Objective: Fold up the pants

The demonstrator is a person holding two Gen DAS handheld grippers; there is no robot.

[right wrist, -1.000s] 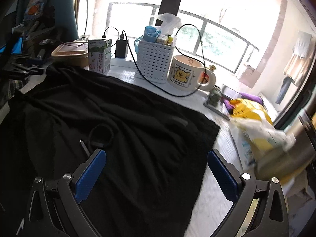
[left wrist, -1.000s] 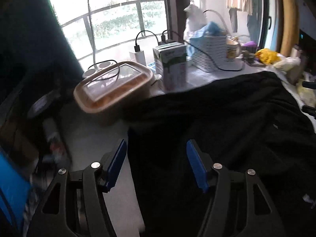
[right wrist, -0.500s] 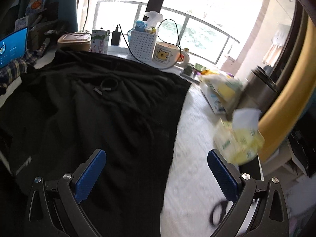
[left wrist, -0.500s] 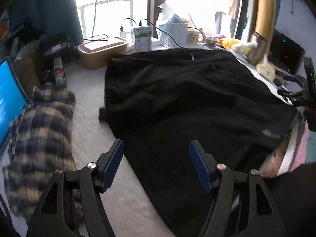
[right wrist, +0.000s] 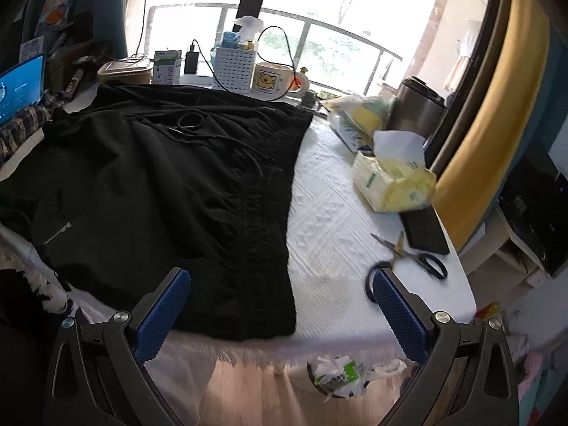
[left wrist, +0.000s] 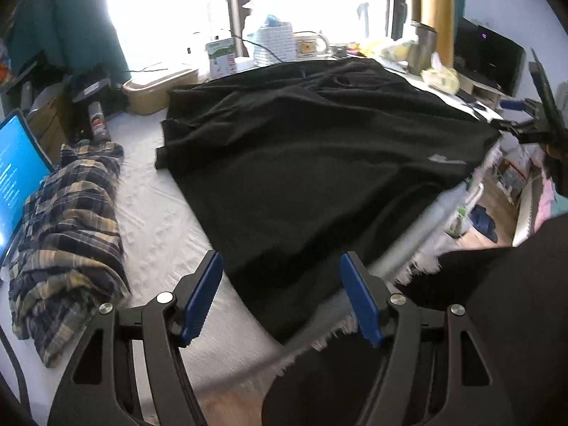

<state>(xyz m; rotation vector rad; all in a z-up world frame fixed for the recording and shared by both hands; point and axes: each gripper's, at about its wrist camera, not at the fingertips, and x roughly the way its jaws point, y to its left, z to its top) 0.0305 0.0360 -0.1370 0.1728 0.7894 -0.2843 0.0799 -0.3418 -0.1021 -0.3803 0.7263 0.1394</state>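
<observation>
Black pants (left wrist: 312, 149) lie spread flat on a white-covered table (left wrist: 156, 220); in the right wrist view the pants (right wrist: 159, 191) show a waistband with a drawstring at the far side. My left gripper (left wrist: 282, 294) is open and empty, above the pants' near edge at the table's front. My right gripper (right wrist: 280, 310) is open and empty, above the pants' near right corner and the table's front edge (right wrist: 319, 344). The right gripper also shows in the left wrist view (left wrist: 525, 120), beyond the pants' right side.
A plaid shirt (left wrist: 67, 234) and a laptop (left wrist: 14, 167) lie left. A tissue pack (right wrist: 394, 181), scissors (right wrist: 411, 252) and a phone (right wrist: 424, 227) lie right. A basket (right wrist: 234, 67), mug (right wrist: 273, 78), carton (right wrist: 167, 67) and box (right wrist: 124, 71) stand at the back. A bin (right wrist: 337, 376) stands below.
Both grippers have pulled back from the far side of the table to its front edge. Both stay open and empty. The pants lie unmoved.
</observation>
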